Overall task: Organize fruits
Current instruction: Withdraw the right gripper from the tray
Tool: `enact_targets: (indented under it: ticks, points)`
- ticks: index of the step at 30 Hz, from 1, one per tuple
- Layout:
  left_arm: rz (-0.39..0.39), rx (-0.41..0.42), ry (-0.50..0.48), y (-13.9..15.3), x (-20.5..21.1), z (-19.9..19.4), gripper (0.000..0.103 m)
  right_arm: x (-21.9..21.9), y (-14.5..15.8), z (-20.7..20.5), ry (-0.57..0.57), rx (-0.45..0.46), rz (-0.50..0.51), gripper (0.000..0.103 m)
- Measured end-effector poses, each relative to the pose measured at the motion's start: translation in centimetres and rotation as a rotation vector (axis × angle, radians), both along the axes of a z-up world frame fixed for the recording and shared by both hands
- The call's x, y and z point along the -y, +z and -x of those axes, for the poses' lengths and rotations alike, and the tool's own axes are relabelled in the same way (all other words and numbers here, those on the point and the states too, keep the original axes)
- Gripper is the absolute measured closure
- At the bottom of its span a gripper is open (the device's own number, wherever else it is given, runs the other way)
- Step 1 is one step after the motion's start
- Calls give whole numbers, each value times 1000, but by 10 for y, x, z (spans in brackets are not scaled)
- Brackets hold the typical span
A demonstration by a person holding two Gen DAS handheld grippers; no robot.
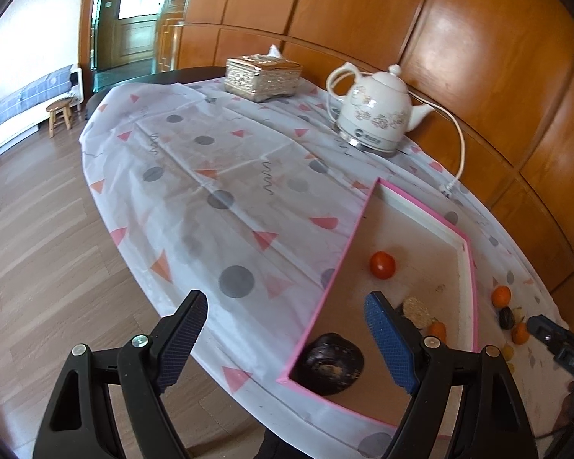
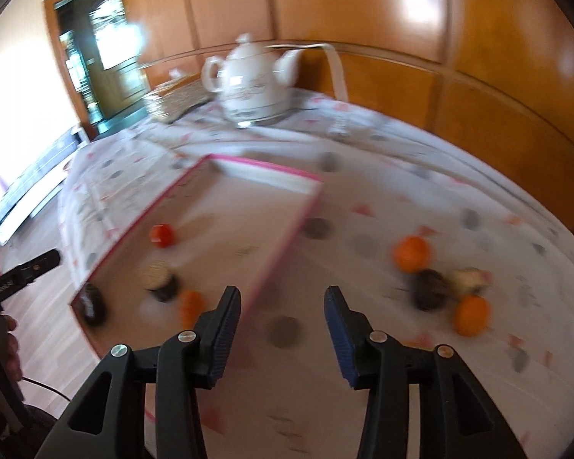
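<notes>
Nearest the left wrist camera, the left gripper [image 1: 287,329] hangs with its jaws wide apart and nothing between them, over the near edge of the worktop [image 1: 210,176] and the pink-rimmed tray [image 1: 348,244]. Inside the tray, from left to right, lie a dark round fruit [image 1: 331,361], a red tomato [image 1: 382,264], a tan-topped piece [image 1: 417,310] and a small orange fruit [image 1: 437,331]. Right of the tray, on the patterned cloth, sit more fruits: an orange [image 2: 411,254], a dark fruit [image 2: 430,288], a pale piece [image 2: 470,279] and a second orange [image 2: 471,315], close together. The right gripper [image 2: 281,319] hovers above the tray's right rim, its jaws parted and empty; this view is blurred. Farther back stand a tissue box [image 1: 263,78] and a white kettle [image 1: 377,113].
</notes>
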State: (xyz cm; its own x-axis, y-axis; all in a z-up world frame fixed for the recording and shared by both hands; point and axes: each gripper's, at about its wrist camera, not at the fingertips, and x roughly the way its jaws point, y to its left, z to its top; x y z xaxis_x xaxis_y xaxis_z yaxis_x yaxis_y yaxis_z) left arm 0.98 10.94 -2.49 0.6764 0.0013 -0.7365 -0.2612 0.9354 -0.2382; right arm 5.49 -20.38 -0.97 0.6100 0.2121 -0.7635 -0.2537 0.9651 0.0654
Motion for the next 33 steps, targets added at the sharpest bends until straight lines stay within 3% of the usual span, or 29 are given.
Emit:
enact_targets:
  ticks: [23, 33]
  points:
    - [-71, -10, -265, 9, 85, -20, 18, 252, 3, 47, -561, -40, 105, 54]
    - [-92, -1, -467, 18, 152, -34, 19, 340, -23, 74, -868, -113, 16, 53]
